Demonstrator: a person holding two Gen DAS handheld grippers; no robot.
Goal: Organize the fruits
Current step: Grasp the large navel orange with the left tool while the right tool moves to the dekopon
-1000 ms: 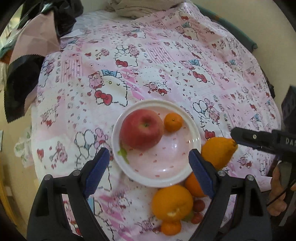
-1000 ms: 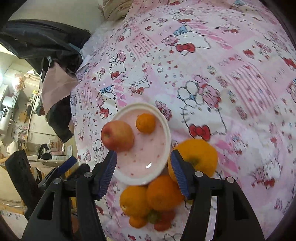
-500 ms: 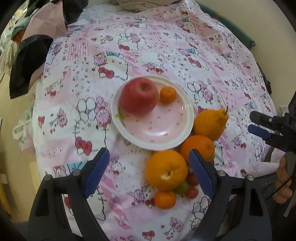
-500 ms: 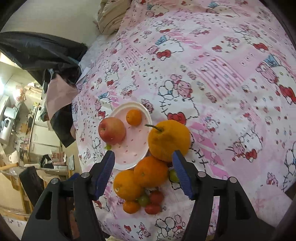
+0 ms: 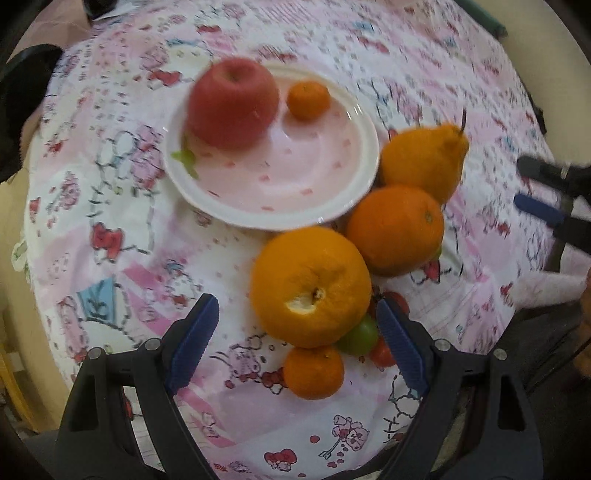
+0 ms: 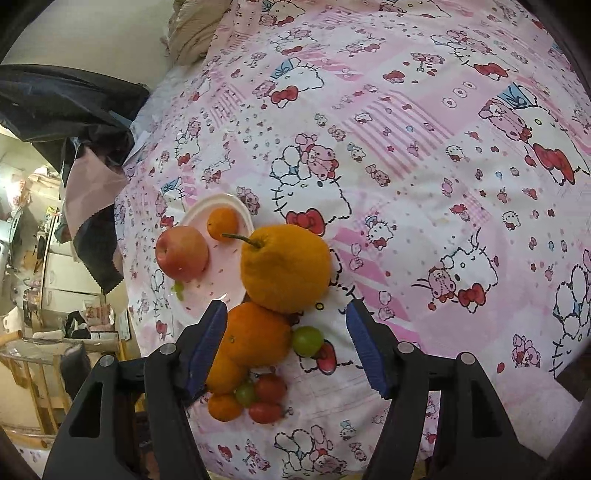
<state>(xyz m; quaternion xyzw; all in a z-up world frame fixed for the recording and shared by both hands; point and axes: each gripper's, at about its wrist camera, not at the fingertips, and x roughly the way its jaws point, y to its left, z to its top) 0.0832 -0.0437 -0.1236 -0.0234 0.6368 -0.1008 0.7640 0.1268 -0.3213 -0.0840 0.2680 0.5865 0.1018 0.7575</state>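
Bedspread's soft, so my wide-open left gripper [image 5: 295, 339] could nudge the orange [image 5: 312, 286] rolling; right gripper [image 6: 286, 343] hangs open, empty.

wall [image 6: 92, 33]: plain cream | cloth [image 6: 406, 147]: pink cartoon print | left: white cabinets [image 6: 62, 280], cluttered room

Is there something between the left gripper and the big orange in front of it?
Nothing visible: the left gripper is open, and the big orange lies just ahead of its fingertips on the bedsheet.
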